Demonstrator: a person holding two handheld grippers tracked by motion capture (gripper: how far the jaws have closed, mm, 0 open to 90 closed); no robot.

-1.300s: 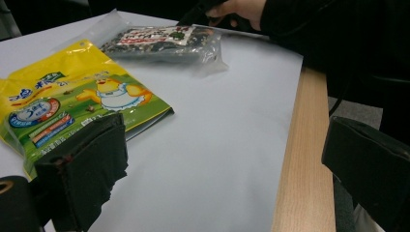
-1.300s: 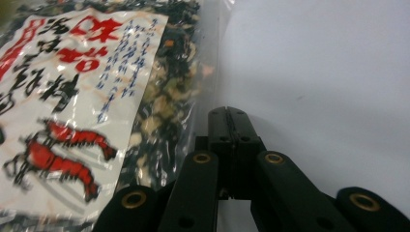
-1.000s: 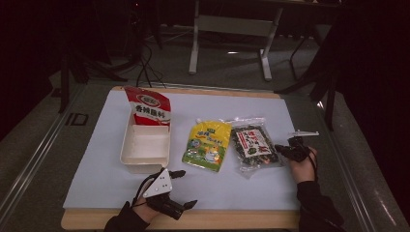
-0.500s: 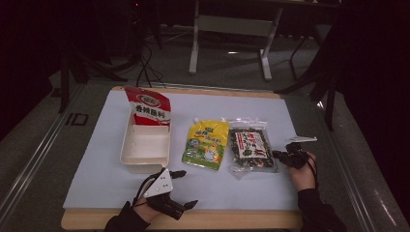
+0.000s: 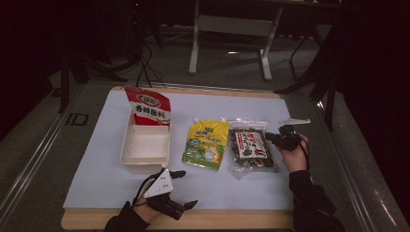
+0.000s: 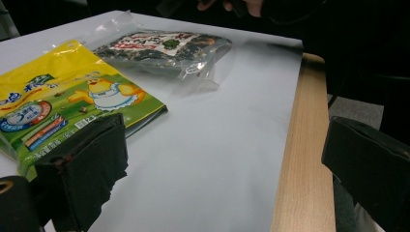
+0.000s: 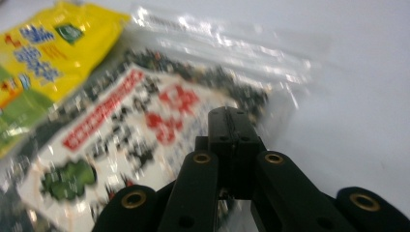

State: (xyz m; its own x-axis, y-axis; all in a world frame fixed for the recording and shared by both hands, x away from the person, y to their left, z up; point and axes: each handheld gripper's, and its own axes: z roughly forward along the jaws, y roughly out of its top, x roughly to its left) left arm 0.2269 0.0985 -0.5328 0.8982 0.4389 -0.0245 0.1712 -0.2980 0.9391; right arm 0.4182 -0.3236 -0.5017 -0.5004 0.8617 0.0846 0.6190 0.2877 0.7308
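Three snack bags and one white tray (image 5: 145, 162) are lying here — right gripper (image 5: 271, 138), jaws pressed together, is hovering beside the clear bag (image 5: 250, 150); left gripper (image 5: 186, 188) is resting spread.

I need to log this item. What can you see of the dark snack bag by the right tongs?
The dark bag is a clear plastic pouch of dark bits with a white and red printed label. It lies flat on the white sheet, right of the yellow bag. The right tongs, shut, sit at its right edge; contact is unclear.
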